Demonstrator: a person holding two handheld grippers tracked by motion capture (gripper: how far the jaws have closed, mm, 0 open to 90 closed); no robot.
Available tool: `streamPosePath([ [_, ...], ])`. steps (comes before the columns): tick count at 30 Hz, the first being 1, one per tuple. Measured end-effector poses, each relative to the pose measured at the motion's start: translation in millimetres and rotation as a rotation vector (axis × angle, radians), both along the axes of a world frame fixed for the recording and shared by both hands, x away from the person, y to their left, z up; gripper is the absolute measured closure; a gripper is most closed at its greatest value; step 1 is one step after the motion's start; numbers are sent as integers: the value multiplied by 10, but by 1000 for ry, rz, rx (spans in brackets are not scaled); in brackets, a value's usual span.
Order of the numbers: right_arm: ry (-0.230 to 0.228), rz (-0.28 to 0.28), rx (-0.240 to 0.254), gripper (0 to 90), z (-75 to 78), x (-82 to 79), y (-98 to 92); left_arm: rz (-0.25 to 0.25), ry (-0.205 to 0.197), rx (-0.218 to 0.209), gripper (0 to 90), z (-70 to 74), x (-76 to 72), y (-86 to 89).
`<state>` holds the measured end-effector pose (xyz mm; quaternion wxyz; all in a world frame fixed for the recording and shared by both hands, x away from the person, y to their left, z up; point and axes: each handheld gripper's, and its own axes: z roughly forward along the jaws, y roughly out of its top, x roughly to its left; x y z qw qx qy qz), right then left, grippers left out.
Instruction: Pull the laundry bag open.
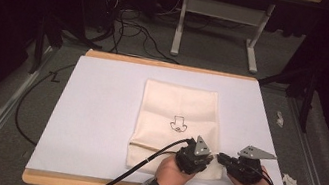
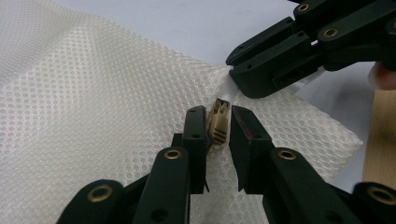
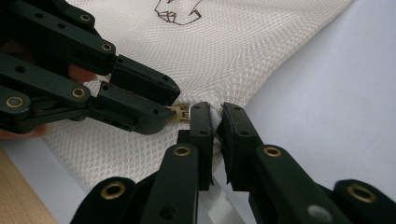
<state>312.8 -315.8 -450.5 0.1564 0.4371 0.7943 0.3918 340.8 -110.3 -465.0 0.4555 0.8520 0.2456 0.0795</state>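
Two tongs crowd the mesh bag's [image 1: 177, 125] zipper pull [image 2: 218, 126], nothing between.

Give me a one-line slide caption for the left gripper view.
Left gripper closes around the beige zipper pull of a white mesh bag while the right gripper pinches the bag's corner.

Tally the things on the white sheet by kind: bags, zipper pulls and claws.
Mesh bag: 1
Zipper pull: 1
Claws: 2, left claw around the pull, right claw shut on the bag's corner
Total: 4
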Motion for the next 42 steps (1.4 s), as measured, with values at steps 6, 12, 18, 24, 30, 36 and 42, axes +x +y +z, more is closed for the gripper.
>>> streamPosePath([
  [6,-1,-3,3,846,5,-1,0,13,3,-12,796,-11,-28,59],
  [12,-1,-3,25,846,18,-6,-6,19,41,-23,747,-67,-29,80],
  [18,-19,7,41,846,50,-28,9,37,65,-46,737,-50,11,47],
  [24,-21,10,38,846,47,-22,8,32,63,-63,833,-35,24,50],
  [30,-36,14,26,846,53,-21,8,18,32,-56,871,-33,-9,38],
  [36,-47,25,-26,847,50,-31,41,18,37,-51,873,-43,-17,44],
  [42,-50,12,-40,852,59,-39,55,15,28,-43,874,-26,-22,70],
])
